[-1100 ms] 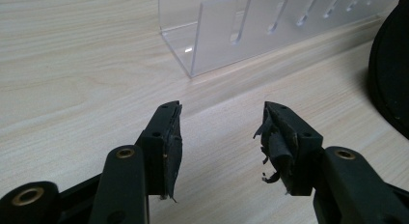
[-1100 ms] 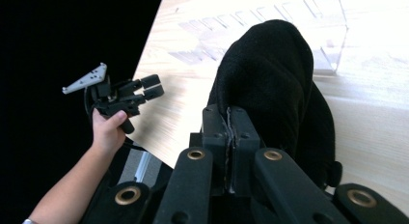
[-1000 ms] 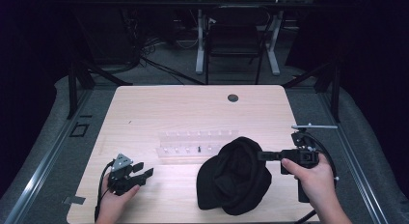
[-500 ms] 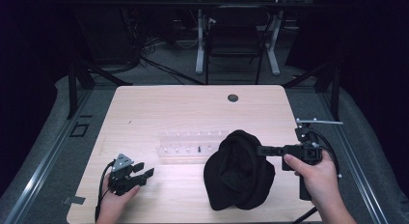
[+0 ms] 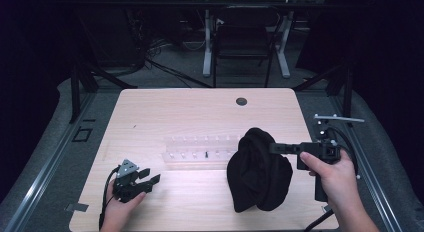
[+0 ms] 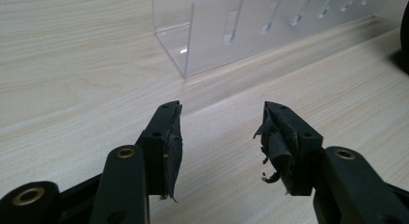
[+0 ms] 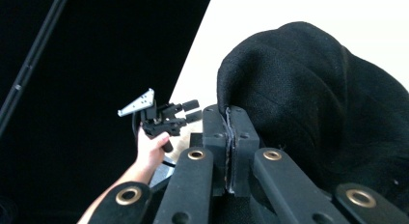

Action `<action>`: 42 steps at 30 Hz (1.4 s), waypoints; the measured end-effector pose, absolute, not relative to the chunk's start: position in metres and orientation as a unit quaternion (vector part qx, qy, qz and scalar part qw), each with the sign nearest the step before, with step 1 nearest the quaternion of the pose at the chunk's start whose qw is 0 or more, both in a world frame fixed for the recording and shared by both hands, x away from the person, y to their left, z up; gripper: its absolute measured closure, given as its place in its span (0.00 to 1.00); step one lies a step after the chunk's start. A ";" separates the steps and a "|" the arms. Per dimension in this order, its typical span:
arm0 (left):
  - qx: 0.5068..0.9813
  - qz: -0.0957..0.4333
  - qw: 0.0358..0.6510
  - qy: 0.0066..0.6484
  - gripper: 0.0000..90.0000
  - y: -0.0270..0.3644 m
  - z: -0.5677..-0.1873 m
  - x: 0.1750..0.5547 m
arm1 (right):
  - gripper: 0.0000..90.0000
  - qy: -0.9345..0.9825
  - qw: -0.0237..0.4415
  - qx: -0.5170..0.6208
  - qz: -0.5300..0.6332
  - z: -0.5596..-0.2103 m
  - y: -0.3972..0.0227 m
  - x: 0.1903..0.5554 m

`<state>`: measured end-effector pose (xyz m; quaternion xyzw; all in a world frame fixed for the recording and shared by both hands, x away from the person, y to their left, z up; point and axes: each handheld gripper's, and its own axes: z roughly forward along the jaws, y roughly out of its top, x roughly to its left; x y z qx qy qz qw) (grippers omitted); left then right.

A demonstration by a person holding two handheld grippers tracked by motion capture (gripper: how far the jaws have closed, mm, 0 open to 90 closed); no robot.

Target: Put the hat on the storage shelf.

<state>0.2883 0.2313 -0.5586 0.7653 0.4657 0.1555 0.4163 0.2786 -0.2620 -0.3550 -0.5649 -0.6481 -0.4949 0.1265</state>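
Right tongs [image 5: 274, 148] clamped on black cloth's [image 5: 257, 172] upper edge, cloth hanging below.

Black knitted cloth [image 5: 258, 172], soft and bunched, hanging in loose folds with one edge pinched up at its upper right and its lower end resting on the pale wooden tabletop. Lower right of centre in the high view.

Matt black knitted cloth hat [image 5: 259, 170], pale smooth wood table [image 5: 195, 112], clear glossy plastic rack [image 5: 200, 151].
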 end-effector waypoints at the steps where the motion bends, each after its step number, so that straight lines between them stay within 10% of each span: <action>1: 0.766 0.156 0.415 0.465 0.55 0.231 -0.558 0.288 | 0.98 -0.646 0.127 -0.565 -0.497 -0.353 -0.263 0.279; 42: 0.769 0.153 0.429 0.448 0.54 0.221 -0.555 0.286 | 0.98 -0.619 0.121 -0.558 -0.539 -0.309 -0.256 0.307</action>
